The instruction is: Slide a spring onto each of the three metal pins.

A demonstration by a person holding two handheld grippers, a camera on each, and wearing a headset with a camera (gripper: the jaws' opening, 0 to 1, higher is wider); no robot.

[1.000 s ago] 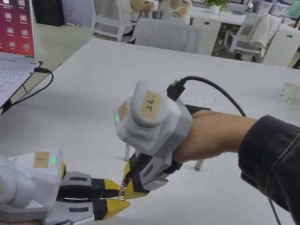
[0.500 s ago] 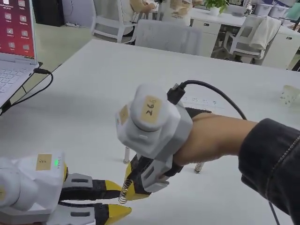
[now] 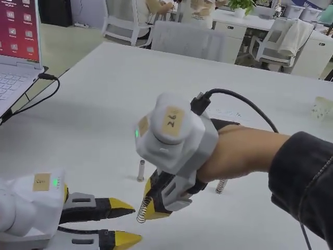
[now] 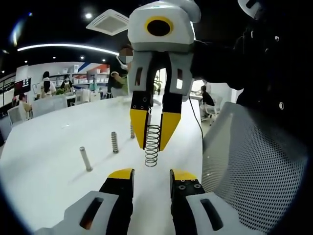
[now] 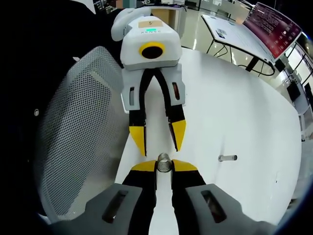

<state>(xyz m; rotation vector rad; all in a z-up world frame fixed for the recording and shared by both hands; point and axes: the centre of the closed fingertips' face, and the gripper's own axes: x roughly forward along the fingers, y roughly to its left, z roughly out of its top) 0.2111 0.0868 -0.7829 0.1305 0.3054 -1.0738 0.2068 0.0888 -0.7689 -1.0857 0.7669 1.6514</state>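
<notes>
My right gripper [image 3: 149, 211] hangs over the white table, shut on a small steel spring [image 3: 142, 211] that dangles from its yellow tips. In the left gripper view the spring [image 4: 151, 155] hangs upright between the right gripper's fingers [image 4: 141, 128]. My left gripper [image 3: 132, 224] lies low at the bottom left, open, its tips a short way from the spring. A bare metal pin [image 3: 140, 170] stands just behind the right gripper. A second pin [image 3: 221, 185] under the person's wrist wears a spring. In the right gripper view the spring [image 5: 164, 160] sits end-on between my jaws.
An open laptop [image 3: 15, 47] with a black cable [image 3: 36, 99] sits at the table's far left. A small pale cup [image 3: 322, 108] stands at the right edge. Office chairs [image 3: 187, 39] line the far side. The right gripper's cable [image 3: 244, 104] arcs over the forearm.
The left gripper's jaws, close around the spring a second ago, have opened and drawn back toward the bottom left. The right gripper keeps hold of the spring.
</notes>
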